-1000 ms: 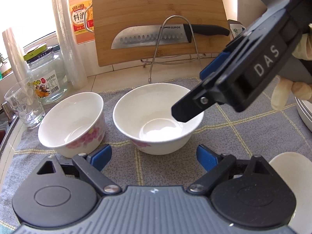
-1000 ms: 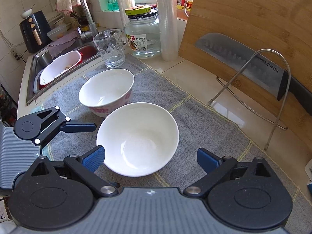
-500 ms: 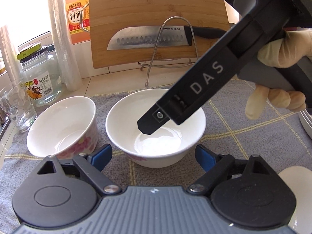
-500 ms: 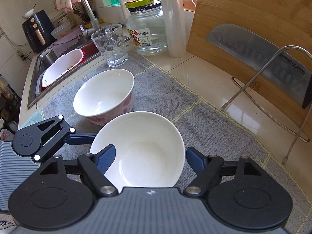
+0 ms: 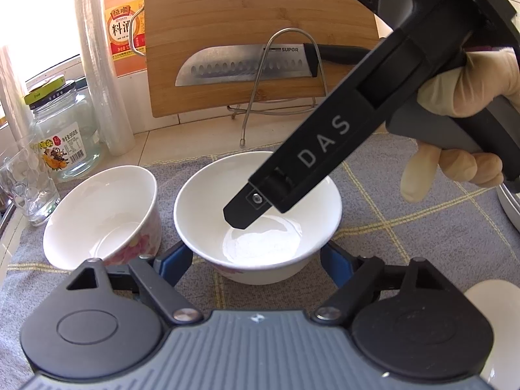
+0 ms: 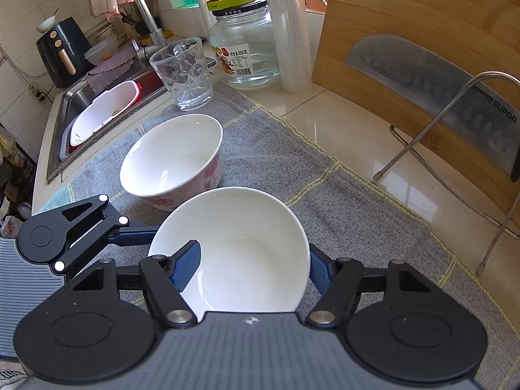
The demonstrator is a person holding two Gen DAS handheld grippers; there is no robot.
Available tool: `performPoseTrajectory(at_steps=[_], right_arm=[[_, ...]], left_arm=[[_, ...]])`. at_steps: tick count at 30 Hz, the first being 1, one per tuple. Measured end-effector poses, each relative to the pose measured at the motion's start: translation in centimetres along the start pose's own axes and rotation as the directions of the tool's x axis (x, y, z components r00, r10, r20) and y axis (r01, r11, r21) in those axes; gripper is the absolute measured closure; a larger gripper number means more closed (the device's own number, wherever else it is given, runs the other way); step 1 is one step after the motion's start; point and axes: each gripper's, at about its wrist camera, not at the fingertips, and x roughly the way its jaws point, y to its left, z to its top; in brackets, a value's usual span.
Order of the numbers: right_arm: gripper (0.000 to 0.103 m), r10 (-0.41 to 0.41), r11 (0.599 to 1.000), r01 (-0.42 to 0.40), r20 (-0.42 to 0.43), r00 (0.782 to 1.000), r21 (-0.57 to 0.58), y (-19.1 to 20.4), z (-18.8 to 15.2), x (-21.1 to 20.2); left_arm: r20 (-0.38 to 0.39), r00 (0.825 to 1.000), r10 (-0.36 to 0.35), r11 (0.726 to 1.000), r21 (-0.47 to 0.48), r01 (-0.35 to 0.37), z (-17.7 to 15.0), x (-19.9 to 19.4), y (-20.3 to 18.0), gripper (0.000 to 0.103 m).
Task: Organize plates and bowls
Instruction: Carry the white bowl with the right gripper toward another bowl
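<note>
You are working both grippers around the wide white bowl (image 5: 258, 214), which is sitting on the grey checked cloth (image 6: 292, 169) in front of the cutting board (image 5: 260, 32). Your left gripper (image 5: 256, 260) is closing its blue pads low around the bowl's outer wall, one on each side, though this view is not showing whether they are already pressing. Your right gripper (image 6: 253, 266) is closing too, one blue pad (image 6: 187, 265) reaching inside the bowl and the other sitting outside its far wall, so the rim is lying between them; contact is hard to judge. Only the left wrist view is showing your gloved hand (image 5: 461, 123) on the right tool, and its black finger dipping into the bowl from above. Only the right wrist view is showing the sink (image 6: 97, 110) with a white basin (beyond the cloth, away from the bowl) and the faucet (image 6: 143, 13). The flowered bowl (image 6: 172, 159) is standing just beside the white bowl, toward the sink, with the glass (image 6: 185, 74) and jar (image 6: 243, 45) behind it. The knife (image 5: 247, 66) is leaning on the cutting board behind a wire stand (image 5: 279, 74).
</note>
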Motion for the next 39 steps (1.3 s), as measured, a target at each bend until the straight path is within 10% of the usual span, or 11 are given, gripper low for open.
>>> performPoseTrajectory(at_steps=[39], right_arm=[[0.029,0.065,0.998,-0.066,0.035,0.997,0.005,4.7,-2.8,-7.6]], left_arm=[[-0.022,0.999,-0.024,0.997,0.067,0.025,-0.3,-7.1,-2.3,0.018]])
